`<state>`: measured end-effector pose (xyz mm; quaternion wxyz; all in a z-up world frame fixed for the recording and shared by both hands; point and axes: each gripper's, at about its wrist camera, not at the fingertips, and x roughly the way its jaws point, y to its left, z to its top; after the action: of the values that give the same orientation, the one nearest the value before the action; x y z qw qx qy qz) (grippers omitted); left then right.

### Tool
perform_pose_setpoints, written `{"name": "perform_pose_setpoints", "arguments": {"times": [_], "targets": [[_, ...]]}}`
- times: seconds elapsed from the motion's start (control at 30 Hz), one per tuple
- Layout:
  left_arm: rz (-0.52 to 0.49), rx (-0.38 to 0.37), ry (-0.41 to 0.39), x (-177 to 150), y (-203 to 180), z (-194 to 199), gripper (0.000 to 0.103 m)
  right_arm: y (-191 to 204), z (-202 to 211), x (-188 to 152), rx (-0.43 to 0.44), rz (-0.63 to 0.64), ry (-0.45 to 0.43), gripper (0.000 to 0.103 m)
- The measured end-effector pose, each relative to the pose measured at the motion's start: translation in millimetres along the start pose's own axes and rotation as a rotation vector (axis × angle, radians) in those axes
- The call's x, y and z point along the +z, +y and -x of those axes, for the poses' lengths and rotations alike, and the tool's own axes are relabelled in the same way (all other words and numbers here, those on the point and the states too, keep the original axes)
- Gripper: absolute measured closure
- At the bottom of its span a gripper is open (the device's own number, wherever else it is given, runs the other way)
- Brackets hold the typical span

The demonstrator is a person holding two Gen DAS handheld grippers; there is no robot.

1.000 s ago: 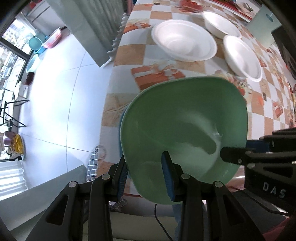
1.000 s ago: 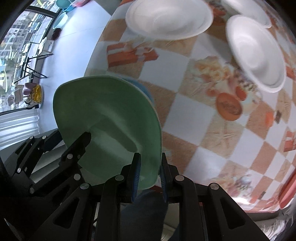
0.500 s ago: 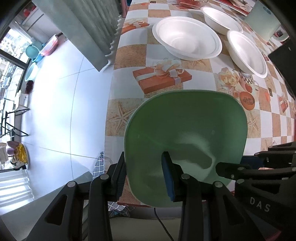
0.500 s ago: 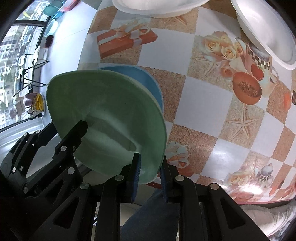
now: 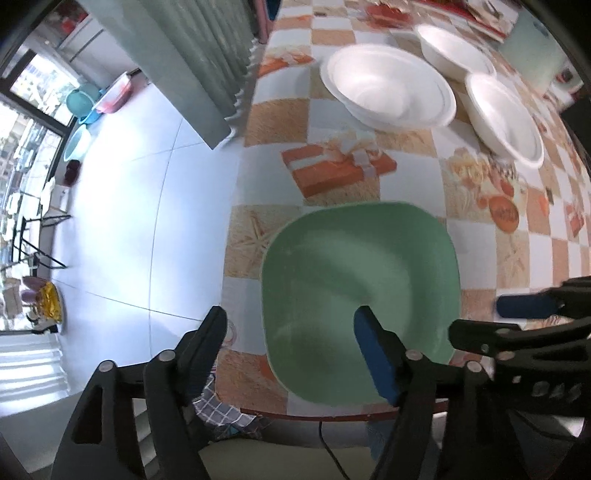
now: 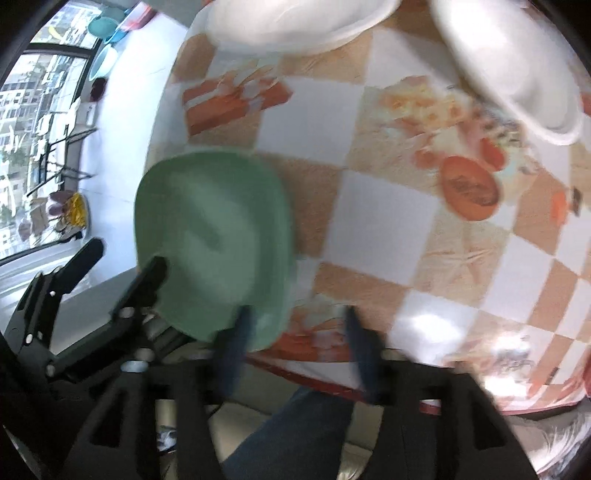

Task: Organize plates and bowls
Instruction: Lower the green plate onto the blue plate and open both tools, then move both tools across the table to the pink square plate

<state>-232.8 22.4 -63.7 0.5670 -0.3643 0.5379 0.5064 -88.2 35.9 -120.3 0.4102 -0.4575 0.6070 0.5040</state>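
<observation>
Both grippers, left gripper (image 5: 290,326) and right gripper (image 6: 295,328), spread apart, gripping nothing; green plate (image 5: 360,291) between left fingers. Back out level, avoid nudging it.

1. The left wrist view looks forward and down along the left gripper (image 5: 290,343) from the near table edge, close above the square pale-green plate (image 5: 360,288), with the checked orange-and-white tablecloth (image 5: 332,122) running away ahead.
2. The right wrist view looks down from the plate's right, equally close and motion-blurred, along the right gripper (image 6: 295,332).
3. Both views share the green plate (image 6: 214,236), the tablecloth (image 6: 384,214) and the round white foam bowls (image 5: 388,86) (image 6: 295,26).
</observation>
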Motion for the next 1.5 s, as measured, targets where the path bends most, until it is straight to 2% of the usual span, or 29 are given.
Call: {"name": "perform_pose_setpoints", "arguments": {"times": [0.03,0.1,0.27,0.43,0.63,0.83,0.97,1.17,1.3,1.5], "targets": [[0.016,-0.009,0.010,0.6,2.5,-0.5,0.015,-8.0,5.3,-1.2,0.014,-0.010,-0.014,0.010],[0.050,-0.053,0.038,2.2,7.0,-0.4,0.015,-21.2,14.4,-4.6,0.014,-0.027,-0.038,0.001],[0.036,-0.087,0.055,7.3,-5.6,5.6,0.014,-52.4,33.1,-17.5,-0.018,-0.075,-0.081,0.001],[-0.091,-0.154,0.060,16.7,-46.1,13.9,0.014,-81.0,43.6,-30.3,-0.002,-0.175,-0.104,0.001],[-0.273,-0.191,0.047,30.6,-107.6,25.6,0.014,-131.7,71.0,-53.1,0.014,-0.334,-0.167,0.001],[-0.420,-0.202,0.041,30.7,-175.1,36.0,0.014,-202.0,93.1,-91.5,0.020,-0.495,-0.219,0.001],[-0.486,-0.201,0.063,30.6,-217.5,33.6,0.014,-252.1,100.4,-126.4,0.017,-0.589,-0.233,0.001],[-0.586,-0.194,0.085,25.3,-303.7,36.9,0.014,-352.4,114.1,-180.1,-0.003,-0.742,-0.249,0.001],[-0.629,-0.207,0.106,23.2,-356.3,38.3,0.014,-409.1,125.5,-202.9,-0.048,-0.786,-0.272,0.001],[-0.687,-0.222,0.127,19.4,-438.1,41.6,0.014,-472.9,136.6,-217.9,-0.080,-0.812,-0.250,0.001]]}}
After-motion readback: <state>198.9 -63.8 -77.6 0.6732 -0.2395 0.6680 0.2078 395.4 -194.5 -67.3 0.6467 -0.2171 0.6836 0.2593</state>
